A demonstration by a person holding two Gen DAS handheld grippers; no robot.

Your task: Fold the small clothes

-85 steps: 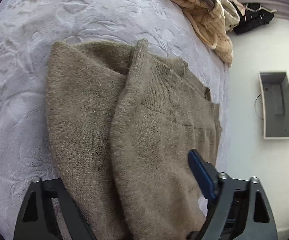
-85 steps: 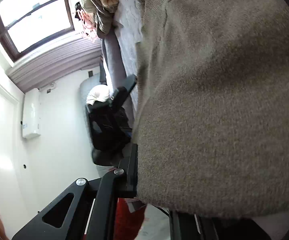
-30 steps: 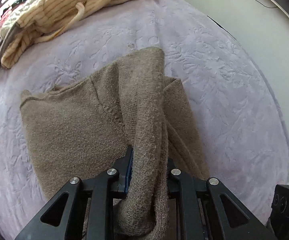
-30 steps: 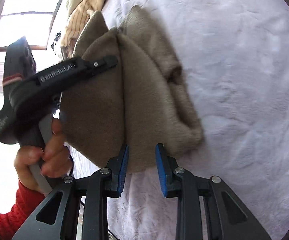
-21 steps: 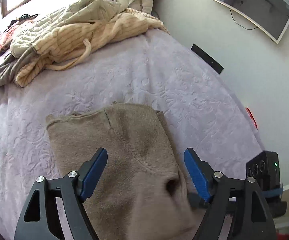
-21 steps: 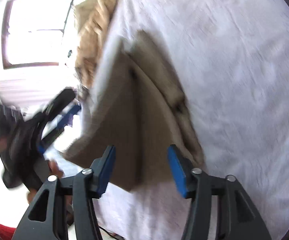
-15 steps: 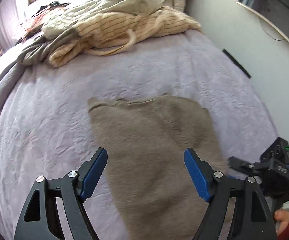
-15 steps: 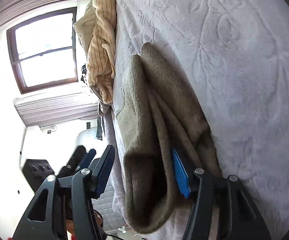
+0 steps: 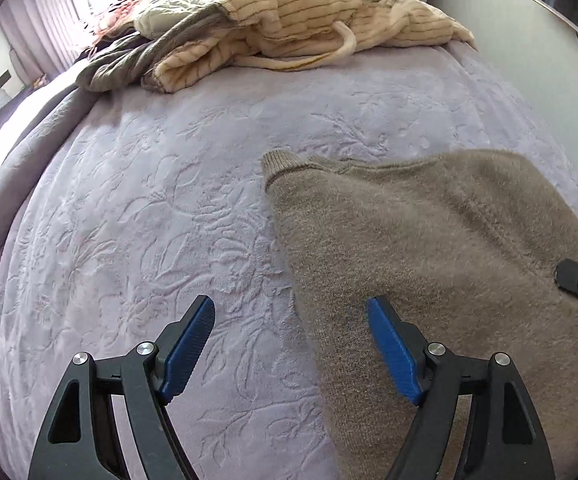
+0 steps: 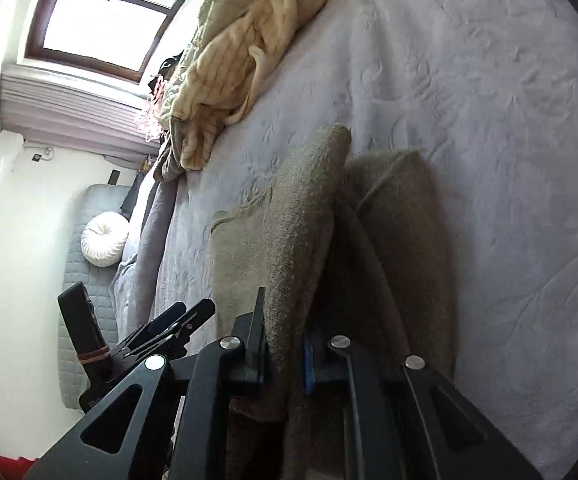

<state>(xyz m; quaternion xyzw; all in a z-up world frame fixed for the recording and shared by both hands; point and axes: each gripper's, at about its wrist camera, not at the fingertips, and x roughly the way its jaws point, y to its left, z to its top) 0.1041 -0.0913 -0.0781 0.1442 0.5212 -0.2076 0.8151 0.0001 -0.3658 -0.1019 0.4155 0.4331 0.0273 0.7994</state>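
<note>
A fuzzy brown sweater (image 9: pixel 449 248) lies folded on the lavender bedspread (image 9: pixel 141 208), to the right in the left wrist view. My left gripper (image 9: pixel 289 340) is open above the sweater's left edge. One blue pad hangs over bare bedspread, the other over the knit, and nothing is gripped. In the right wrist view my right gripper (image 10: pixel 283 350) has its jaws closing on a raised fold of the sweater (image 10: pixel 301 220), and the pads press the knit from both sides. The left gripper (image 10: pixel 173 328) shows at the left of that view.
A heap of cream striped and grey clothes (image 9: pixel 289 28) lies at the far end of the bed. A window (image 10: pixel 101 20) and a white round cushion (image 10: pixel 105 246) on a grey quilted seat are beyond the bed's edge. A wall runs along the bed's right side.
My left gripper let go of the sweater fold, opened wide and slid left off the garment. My right gripper opened, then closed on a fold at the sweater's edge and lifted it.
</note>
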